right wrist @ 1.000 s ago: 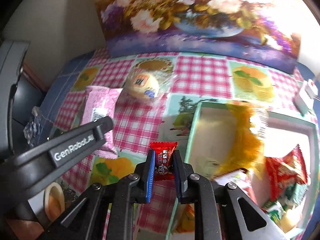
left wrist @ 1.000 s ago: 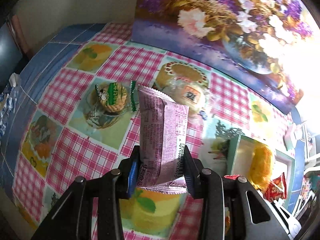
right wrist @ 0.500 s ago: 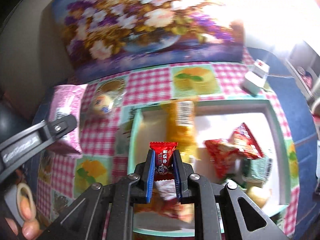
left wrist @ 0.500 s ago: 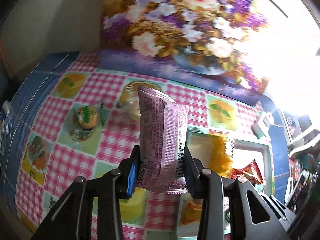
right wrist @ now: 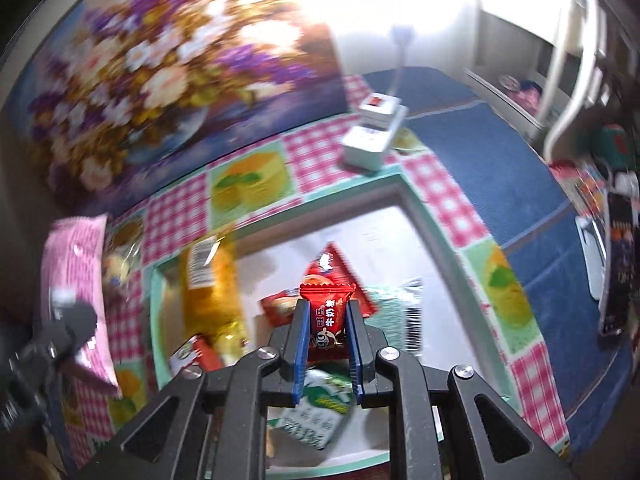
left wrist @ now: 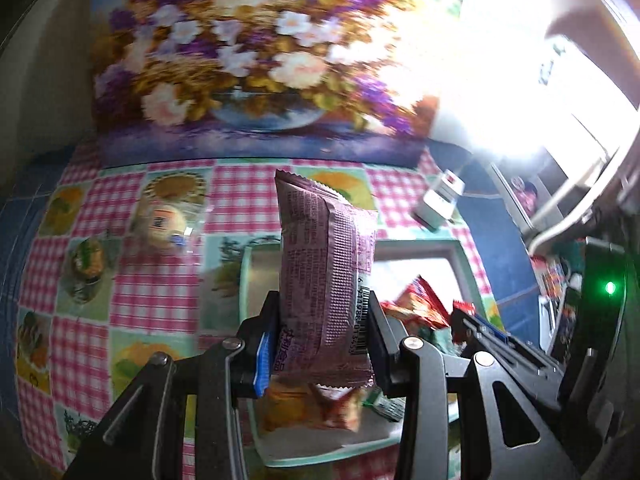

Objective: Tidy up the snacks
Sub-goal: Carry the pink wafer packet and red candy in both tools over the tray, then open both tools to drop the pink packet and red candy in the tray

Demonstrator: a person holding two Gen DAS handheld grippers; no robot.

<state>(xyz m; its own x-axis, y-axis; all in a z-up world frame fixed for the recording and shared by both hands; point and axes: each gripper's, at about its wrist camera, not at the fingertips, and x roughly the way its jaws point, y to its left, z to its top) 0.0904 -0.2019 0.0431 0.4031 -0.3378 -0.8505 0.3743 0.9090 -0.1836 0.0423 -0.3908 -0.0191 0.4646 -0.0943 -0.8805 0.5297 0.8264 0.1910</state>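
Note:
My left gripper [left wrist: 322, 320] is shut on a tall pink snack packet [left wrist: 326, 280], held upright above the near left part of the mint-rimmed white tray [left wrist: 466, 256]. My right gripper [right wrist: 327, 324] is shut on a small red candy packet [right wrist: 327, 316], held over the middle of the same tray [right wrist: 416, 208]. In the tray lie a yellow packet [right wrist: 210, 284], red packets [right wrist: 332, 264] and a green-white packet [right wrist: 316, 416]. The pink packet also shows at the left of the right wrist view [right wrist: 80, 272]. A round wrapped cake [left wrist: 162, 222] and a green-wrapped biscuit [left wrist: 86, 258] lie on the cloth left of the tray.
The table has a pink checked cloth with fruit pictures [left wrist: 152, 296]. A flower painting [left wrist: 248, 68] stands along the back. A white power adapter [right wrist: 374, 136] sits behind the tray. Blue cloth [right wrist: 500, 168] and clutter lie to the right.
Both grippers have swung right with their packets, from over the checked cloth to above the tray. The cake and biscuit have slid to the left of the left wrist view.

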